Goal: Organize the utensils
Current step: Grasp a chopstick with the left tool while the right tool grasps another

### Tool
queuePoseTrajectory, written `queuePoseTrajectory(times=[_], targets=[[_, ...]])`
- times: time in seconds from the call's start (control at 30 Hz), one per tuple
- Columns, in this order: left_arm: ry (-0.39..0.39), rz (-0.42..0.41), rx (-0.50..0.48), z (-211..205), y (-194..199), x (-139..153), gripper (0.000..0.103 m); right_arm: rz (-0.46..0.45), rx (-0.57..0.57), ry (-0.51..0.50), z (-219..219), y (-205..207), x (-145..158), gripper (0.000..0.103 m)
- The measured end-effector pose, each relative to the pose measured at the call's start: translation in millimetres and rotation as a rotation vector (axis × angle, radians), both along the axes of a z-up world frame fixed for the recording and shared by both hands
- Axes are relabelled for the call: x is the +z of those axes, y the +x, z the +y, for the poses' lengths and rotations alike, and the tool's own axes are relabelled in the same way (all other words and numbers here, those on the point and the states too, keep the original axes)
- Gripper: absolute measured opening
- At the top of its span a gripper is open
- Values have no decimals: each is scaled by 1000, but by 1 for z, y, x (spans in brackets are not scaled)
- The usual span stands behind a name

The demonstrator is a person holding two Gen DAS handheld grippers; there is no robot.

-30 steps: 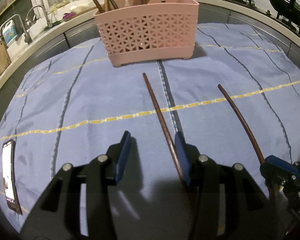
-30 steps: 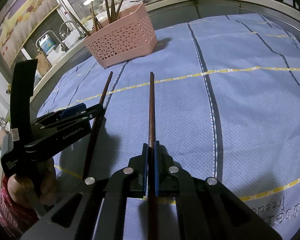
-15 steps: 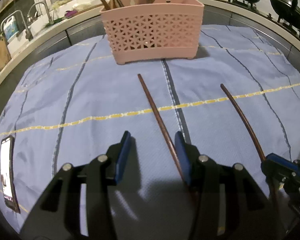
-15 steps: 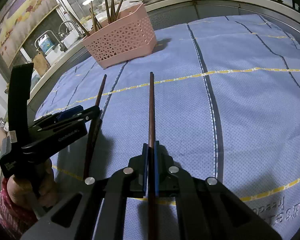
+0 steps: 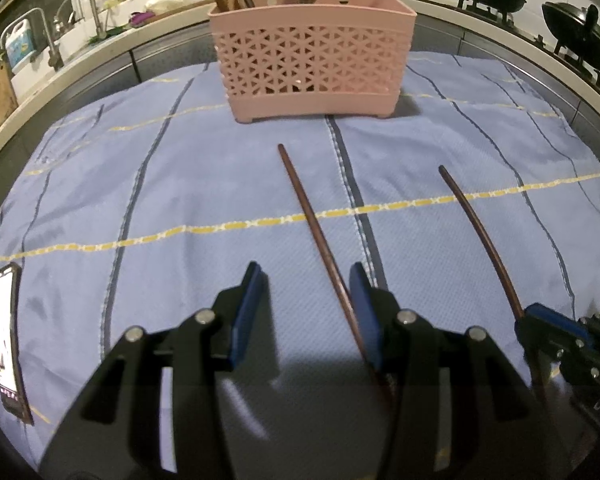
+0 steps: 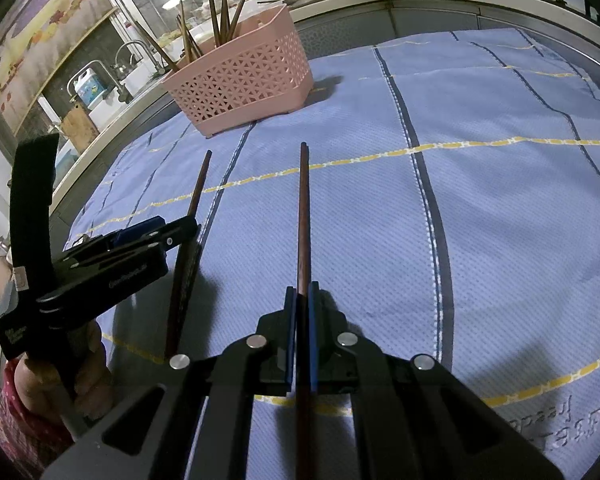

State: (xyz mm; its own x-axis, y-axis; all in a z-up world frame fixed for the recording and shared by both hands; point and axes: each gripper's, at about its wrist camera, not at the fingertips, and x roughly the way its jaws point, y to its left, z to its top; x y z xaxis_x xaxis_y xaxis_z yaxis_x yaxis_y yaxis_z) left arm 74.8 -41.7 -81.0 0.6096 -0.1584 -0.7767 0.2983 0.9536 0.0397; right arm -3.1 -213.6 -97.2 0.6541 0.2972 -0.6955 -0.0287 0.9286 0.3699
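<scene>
Chopsticks: two remain on the blue cloth (image 5: 180, 184) over the counter, both pointing roughly toward the pink basket (image 5: 314, 60), which stands well ahead and already holds several upright sticks.

Right claw (image 6: 301, 332): pads pressed together on the right chopstick (image 6: 303, 208). You pinch it near its rear end; the shaft runs straight forward between the pads, tip aimed up the cloth. Whether the tip rests on the cloth or clears it, you cannot tell from either view.

Left claw (image 5: 304, 304): spread wide, low over the cloth. The left chopstick (image 5: 312, 220) lies inside the gap but hard against the right-hand pad, not centred. It appears to lie flat on the cloth, ungrasped.

Step in hand, by judgement: pickup. One stick is secured, the other bracketed and not yet gripped.

Next move calls for: shift your left claw slightly right so the stick sits mid-gap, then close. Expect the thin stick to roll or skid on the weave if a pad nudges it first. After that, lift both and carry them to the basket.

Pose: both claws are held nearly level, fingers forward, side by side, left one near the right. Your left hand (image 6: 60, 364) wraps the handle below its claw.

A phone (image 5: 6, 340) lies at the cloth's left edge, well apart.
</scene>
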Motion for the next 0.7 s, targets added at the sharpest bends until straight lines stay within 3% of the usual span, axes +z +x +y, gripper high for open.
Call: queuePoseTrajectory(times=[0.07,0.3,0.7], targets=[[-3,-2,0,2,-1,0,43,0,1,-3,1,0,0,6],[-16,-5,4,12,-4,0,21,4,4,-12,8,2,2,6],[-46,-4,1,21,-7,0,14,11,21,-42,24,9,4,6]])
